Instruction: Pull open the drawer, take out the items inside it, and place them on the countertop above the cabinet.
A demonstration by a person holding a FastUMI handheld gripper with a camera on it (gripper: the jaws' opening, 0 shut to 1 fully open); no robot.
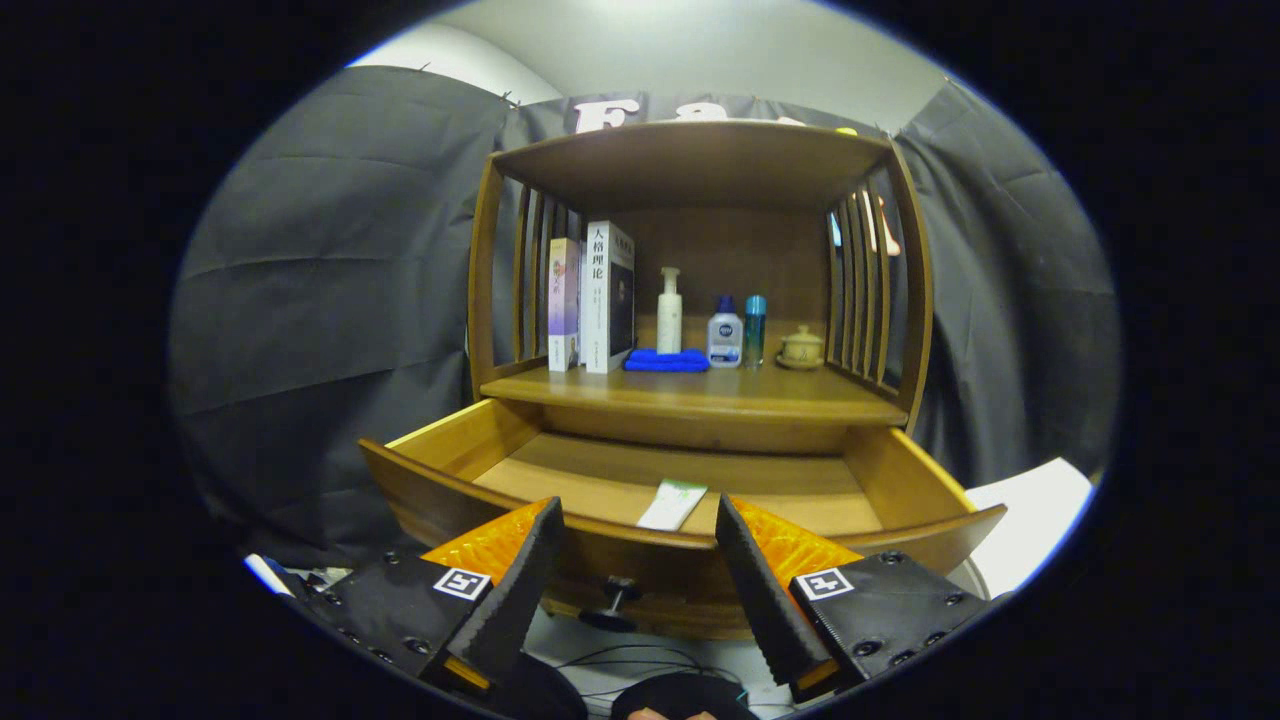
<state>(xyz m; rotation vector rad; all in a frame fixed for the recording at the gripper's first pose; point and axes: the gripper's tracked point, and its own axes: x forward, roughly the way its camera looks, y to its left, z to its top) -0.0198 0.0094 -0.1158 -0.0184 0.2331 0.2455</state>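
Spread wide and holding nothing, the gripper (640, 590) hangs just in front of the pulled-out drawer (690, 540), its two fingers flanking the drawer's small dark knob (612, 603), which sits between them and apart from both. Beyond the fingertips, a flat white packet with a green end (673, 503) lies on the drawer floor, close behind the curved front panel and roughly in line with the gap between the fingers.

Above the drawer is the cabinet's wooden countertop (700, 392), framed by slatted sides and a top shelf. On it, from left to right, stand two upright books (592, 297) against the left slats, a white pump bottle (669, 310) behind a folded blue cloth (667, 360), a clear bottle with a blue cap (724, 335), a slim teal bottle (755, 331) just beside it, and a small tan lidded cup (802, 348) near the right slats.

Below the drawer front, thin dark cables (640, 665) run across a pale surface.
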